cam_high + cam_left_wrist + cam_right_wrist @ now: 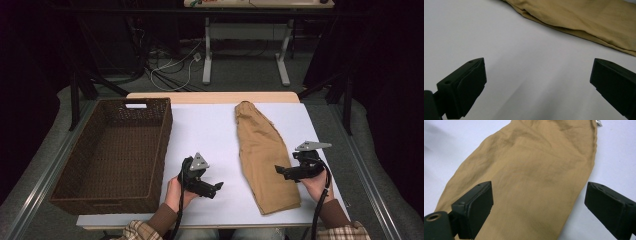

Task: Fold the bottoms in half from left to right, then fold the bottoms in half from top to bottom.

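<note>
**Both grippers open beside the tan cloth**

The cloth point(262, 155), tan and folded into a long strip, lies flat on the right half of the desk point(210, 130), running from near the far edge toward the near edge, its broad end close to the near right corner. The right gripper point(281, 171) hovers at that broad end, pointing inward across the cloth; its jaws stand wide apart over the fabric and clasp nothing. The right hand point(316, 184) holds it from the right edge, sleeve at the near corner. The left gripper point(218, 187) sits over bare white desk near the near edge, aimed at the cloth but apart from it, jaws wide and empty; the left hand point(176, 192) grips it from below.

Bare desk lies between cloth and basket point(112, 155). The brown wicker basket stands along the left edge, empty. Beyond the far edge: dark floor, cables, white legs of another table.
</note>
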The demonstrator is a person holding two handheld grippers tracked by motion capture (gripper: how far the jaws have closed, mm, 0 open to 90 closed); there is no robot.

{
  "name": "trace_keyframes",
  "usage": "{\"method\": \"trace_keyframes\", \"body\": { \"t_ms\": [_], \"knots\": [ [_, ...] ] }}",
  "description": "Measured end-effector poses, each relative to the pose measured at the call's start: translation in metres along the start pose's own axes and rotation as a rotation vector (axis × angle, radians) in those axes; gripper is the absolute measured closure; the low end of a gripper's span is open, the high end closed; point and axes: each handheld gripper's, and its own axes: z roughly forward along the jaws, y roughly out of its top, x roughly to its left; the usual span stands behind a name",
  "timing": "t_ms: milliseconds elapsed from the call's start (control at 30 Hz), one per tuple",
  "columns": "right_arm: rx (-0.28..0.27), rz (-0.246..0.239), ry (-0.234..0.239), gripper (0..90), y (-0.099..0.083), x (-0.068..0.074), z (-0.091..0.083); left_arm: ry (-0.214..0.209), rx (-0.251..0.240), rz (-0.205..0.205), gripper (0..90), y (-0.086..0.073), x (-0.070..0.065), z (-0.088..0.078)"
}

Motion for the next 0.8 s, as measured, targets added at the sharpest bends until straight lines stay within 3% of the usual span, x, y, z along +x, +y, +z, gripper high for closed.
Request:
{"method": "trace_keyframes", "body": {
  "t_ms": [433,800],
  "knots": [
    [0.006,-0.019,0.003,11.1,-0.0007,0.0023,0.0021,-0.01,0.018,0.003,0.2,-0.0001,-0.0015,0.0039],
    [0.038,-0.038,-0.012,15.2,-0.0014,0.0033,0.0055,0.01,0.024,-0.002,0.0,0.0034,-0.0016,0.0078]
  ]
}}
